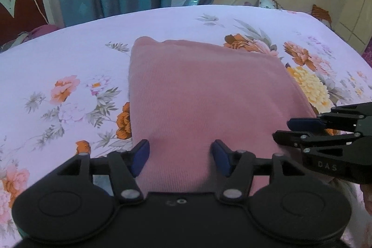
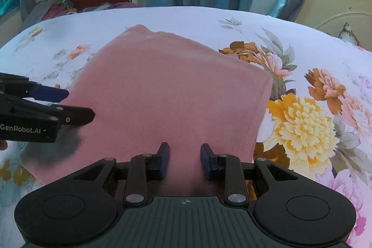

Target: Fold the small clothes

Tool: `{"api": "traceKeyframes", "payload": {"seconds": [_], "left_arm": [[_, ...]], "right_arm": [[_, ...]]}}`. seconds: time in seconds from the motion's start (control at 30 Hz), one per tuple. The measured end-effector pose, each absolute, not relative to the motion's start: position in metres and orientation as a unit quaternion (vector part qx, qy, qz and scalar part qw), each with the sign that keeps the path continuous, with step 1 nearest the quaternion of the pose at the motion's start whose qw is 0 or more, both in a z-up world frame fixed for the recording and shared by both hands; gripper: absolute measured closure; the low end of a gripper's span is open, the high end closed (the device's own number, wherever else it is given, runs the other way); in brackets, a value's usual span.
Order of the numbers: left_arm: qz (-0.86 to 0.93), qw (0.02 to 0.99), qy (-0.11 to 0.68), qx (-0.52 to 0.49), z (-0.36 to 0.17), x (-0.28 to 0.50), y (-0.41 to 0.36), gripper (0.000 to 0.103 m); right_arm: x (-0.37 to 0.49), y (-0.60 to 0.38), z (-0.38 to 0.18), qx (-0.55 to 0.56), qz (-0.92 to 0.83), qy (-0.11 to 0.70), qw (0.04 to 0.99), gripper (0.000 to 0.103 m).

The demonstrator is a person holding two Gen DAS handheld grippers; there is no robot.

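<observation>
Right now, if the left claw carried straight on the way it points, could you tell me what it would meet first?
Most likely the folded pink garment: the left claw points down at its near part, open with nothing gripped. Depth is unclear, but nothing else lies in between.

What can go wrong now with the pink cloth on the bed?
1. Both grippers, left and right, stand open above the pink cloth near its front edge; closing may pinch the floral sheet too.
2. A shallow grip could take only the top layer and undo the fold.
</observation>
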State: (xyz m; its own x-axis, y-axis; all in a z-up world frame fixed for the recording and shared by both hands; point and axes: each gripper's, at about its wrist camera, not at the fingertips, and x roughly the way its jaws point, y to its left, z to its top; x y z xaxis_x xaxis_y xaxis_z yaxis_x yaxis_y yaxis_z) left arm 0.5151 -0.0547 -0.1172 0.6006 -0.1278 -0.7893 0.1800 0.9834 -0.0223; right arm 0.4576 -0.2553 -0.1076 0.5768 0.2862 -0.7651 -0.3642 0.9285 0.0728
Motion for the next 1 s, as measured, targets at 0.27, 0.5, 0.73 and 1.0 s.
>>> {"api": "traceKeyframes", "payload": {"seconds": [0.27, 0.5, 0.73, 1.0], "left_arm": [[-0.051, 0.924, 0.377, 0.018, -0.087, 0.496, -0.031, 0.002], [-0.09, 0.879, 0.456, -0.103, -0.118, 0.52, 0.007, 0.015], [-0.112, 0.847, 0.477, -0.207, -0.146, 0.543, 0.023, 0.019], [-0.139, 0.849, 0.487, -0.153, -0.143, 0.574, -0.009, 0.043]], "right_arm": [[0.443, -0.325, -0.074, 0.112, 0.171, 0.361, 0.91, 0.006], [0.477, -0.402, -0.115, 0.328, 0.203, 0.45, 0.805, 0.027], [0.503, -0.401, -0.141, 0.346, 0.232, 0.483, 0.77, 0.027], [0.528, -0.37, -0.14, 0.305, 0.266, 0.502, 0.764, 0.054]]}}
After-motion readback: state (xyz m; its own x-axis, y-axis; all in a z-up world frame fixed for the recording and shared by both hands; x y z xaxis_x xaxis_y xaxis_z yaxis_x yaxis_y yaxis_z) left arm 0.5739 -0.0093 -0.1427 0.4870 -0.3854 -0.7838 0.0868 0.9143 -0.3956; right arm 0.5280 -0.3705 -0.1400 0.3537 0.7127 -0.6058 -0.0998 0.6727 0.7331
